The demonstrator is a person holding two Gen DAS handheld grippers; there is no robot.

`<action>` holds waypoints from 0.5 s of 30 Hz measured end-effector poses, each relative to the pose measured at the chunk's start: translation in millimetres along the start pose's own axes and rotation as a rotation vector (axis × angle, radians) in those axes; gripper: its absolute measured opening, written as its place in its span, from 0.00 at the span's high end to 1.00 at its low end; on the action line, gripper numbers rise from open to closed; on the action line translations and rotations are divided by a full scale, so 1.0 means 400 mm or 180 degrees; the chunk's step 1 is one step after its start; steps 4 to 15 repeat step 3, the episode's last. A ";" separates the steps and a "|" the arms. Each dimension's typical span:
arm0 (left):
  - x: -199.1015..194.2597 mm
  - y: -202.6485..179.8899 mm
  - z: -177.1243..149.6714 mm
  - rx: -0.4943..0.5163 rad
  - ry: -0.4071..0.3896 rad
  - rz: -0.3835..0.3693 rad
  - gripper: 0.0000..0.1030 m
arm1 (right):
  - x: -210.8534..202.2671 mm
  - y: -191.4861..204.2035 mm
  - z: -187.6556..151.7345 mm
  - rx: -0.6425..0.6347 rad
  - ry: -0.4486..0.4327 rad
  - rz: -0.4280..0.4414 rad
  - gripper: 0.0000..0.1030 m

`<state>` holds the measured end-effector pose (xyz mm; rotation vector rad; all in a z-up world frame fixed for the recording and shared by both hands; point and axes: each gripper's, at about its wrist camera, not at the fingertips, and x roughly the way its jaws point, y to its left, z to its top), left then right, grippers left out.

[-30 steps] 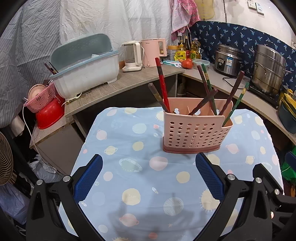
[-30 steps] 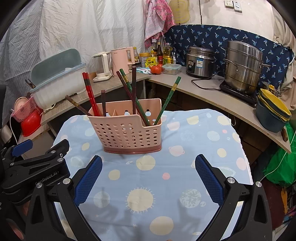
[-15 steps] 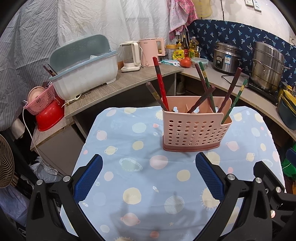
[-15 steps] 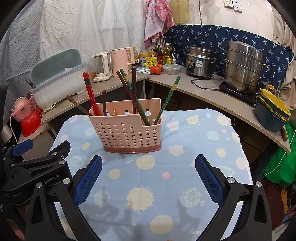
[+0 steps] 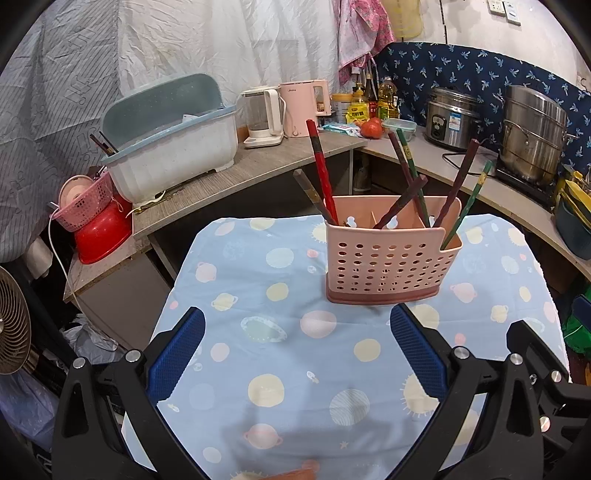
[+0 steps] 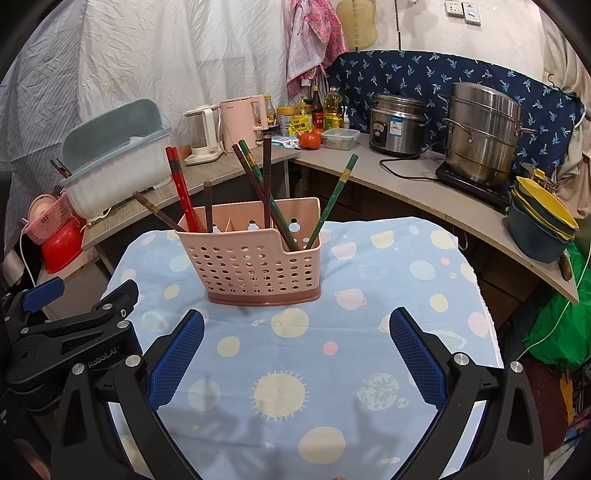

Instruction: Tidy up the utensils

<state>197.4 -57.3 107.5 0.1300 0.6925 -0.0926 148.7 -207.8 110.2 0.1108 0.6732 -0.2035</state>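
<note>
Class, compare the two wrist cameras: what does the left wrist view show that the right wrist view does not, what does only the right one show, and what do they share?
Only the left wrist view shows the round fan at its left edge. Only the right wrist view shows the hanging yellow fly swatter and the body of the left claw beside the table. Both show the pink utensil basket holding chopsticks, standing on the blue planet-print cloth, and the kettles on the counter behind. Each view's own claw, left and right, is open and empty.

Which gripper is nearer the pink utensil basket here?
Too close to call. The left gripper sits before the basket, offset left; the right gripper sits before it, offset right. Both are open and empty.
</note>
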 end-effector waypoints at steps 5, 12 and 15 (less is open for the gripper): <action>-0.004 0.000 0.000 0.0014 -0.0015 0.0003 0.07 | -0.004 0.001 -0.002 -0.0033 -0.0004 -0.0050 0.06; -0.004 0.000 0.000 0.0014 -0.0015 0.0003 0.07 | -0.004 0.001 -0.002 -0.0033 -0.0004 -0.0050 0.06; -0.004 0.000 0.000 0.0014 -0.0015 0.0003 0.07 | -0.004 0.001 -0.002 -0.0033 -0.0004 -0.0050 0.06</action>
